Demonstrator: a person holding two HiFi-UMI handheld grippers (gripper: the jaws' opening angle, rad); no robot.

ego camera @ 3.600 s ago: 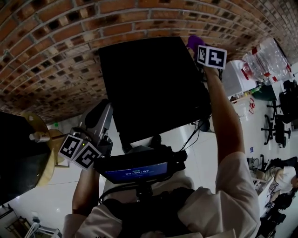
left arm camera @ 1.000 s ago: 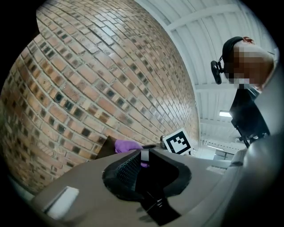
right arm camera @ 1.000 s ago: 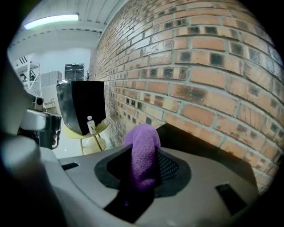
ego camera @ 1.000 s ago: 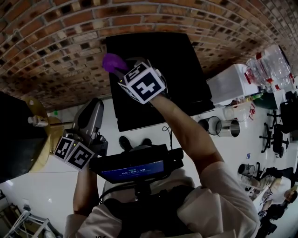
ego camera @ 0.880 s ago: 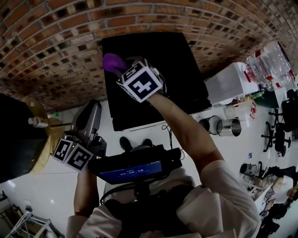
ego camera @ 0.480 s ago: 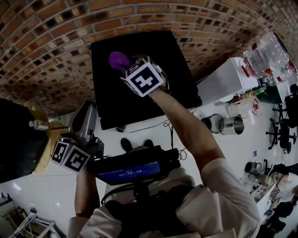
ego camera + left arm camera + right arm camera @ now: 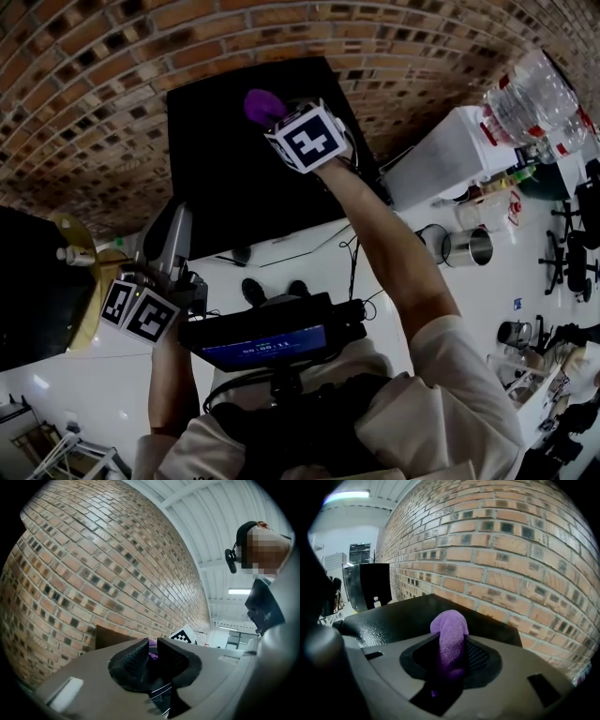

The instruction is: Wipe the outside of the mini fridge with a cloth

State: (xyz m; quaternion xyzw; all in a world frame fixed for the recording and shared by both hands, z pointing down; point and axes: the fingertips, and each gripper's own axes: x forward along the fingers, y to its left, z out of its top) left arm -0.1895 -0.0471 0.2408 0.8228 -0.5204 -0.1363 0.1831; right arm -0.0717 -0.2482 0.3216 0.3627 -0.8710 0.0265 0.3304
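To the left, our left gripper [image 7: 153, 654] hangs beside the black metal mini fridge [image 7: 225, 178], jaws a narrow gap apart and clamping nothing; only a purple sliver shows through them. Over the fridge's top, near the red brick wall [image 7: 94, 84], our right gripper [image 7: 452, 656] pinches the rolled purple cloth [image 7: 449, 627]. We cannot tell whether the cloth touches the top.
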